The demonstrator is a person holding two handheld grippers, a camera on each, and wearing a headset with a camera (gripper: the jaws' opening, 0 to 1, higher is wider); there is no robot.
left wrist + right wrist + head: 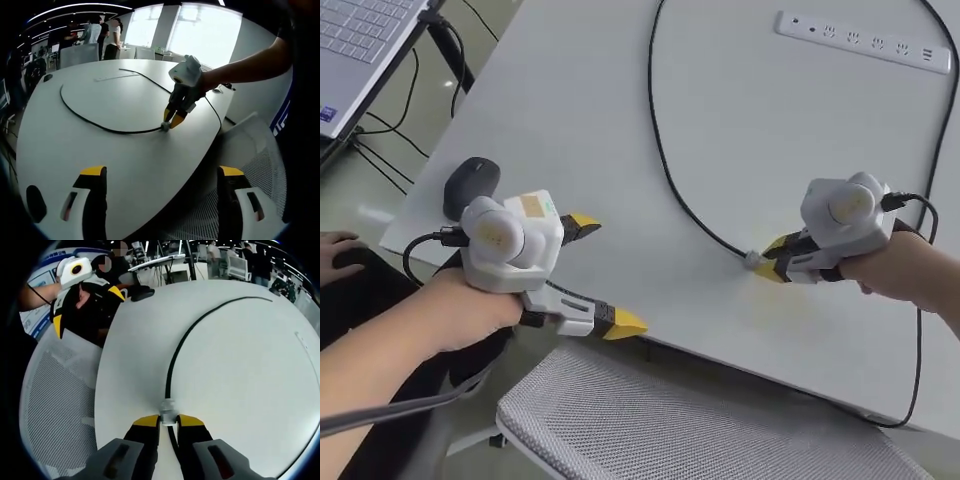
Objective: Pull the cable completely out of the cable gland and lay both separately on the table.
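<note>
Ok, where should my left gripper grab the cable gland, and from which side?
Take the cable gland across its short pale body, fingers either side, square to the cable. Come from the near edge of the table with the left gripper: the right gripper looks shut on the cable just behind it, and the cable leaves its far end.

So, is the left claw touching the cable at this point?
Apart. The left gripper view shows the left claw open near the table edge, with bare table between it and the cable.
</note>
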